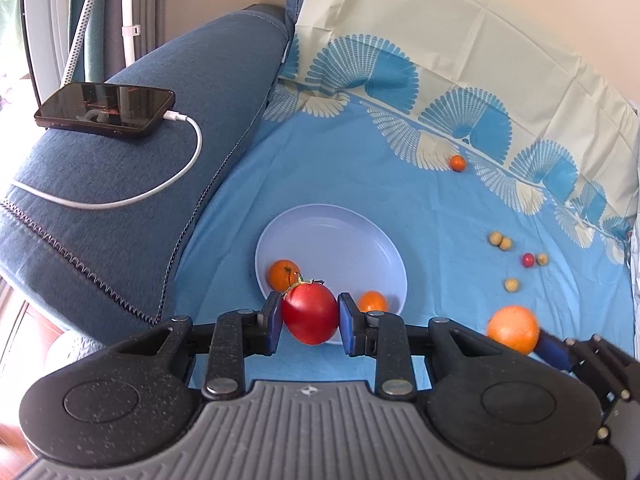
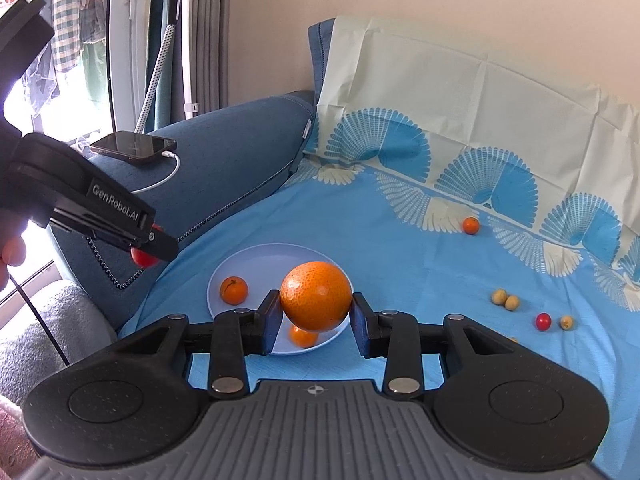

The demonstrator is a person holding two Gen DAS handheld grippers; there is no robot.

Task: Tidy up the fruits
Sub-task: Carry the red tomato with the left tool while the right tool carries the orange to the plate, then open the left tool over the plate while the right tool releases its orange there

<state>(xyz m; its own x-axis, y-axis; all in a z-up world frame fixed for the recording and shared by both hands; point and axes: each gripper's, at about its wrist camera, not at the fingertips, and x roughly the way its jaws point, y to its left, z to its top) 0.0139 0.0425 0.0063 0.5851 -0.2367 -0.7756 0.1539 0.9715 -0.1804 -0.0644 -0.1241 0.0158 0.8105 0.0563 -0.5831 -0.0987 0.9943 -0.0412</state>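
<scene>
My left gripper [image 1: 309, 316] is shut on a red tomato [image 1: 310, 313] and holds it above the near rim of a pale blue plate [image 1: 340, 240]. Two small oranges [image 1: 283, 274] [image 1: 373, 301] lie on the plate. My right gripper [image 2: 316, 310] is shut on a large orange [image 2: 316, 295] above the same plate [image 2: 264, 258]; this orange also shows in the left wrist view [image 1: 513, 328]. The left gripper with the tomato [image 2: 142, 258] shows at the left of the right wrist view.
On the blue cloth [image 1: 400, 200] lie a small orange [image 1: 457, 162], a small red fruit [image 1: 528, 259] and several small yellowish fruits [image 1: 500, 239]. A phone [image 1: 106, 109] with a white cable rests on the blue sofa arm [image 1: 120, 184] at left.
</scene>
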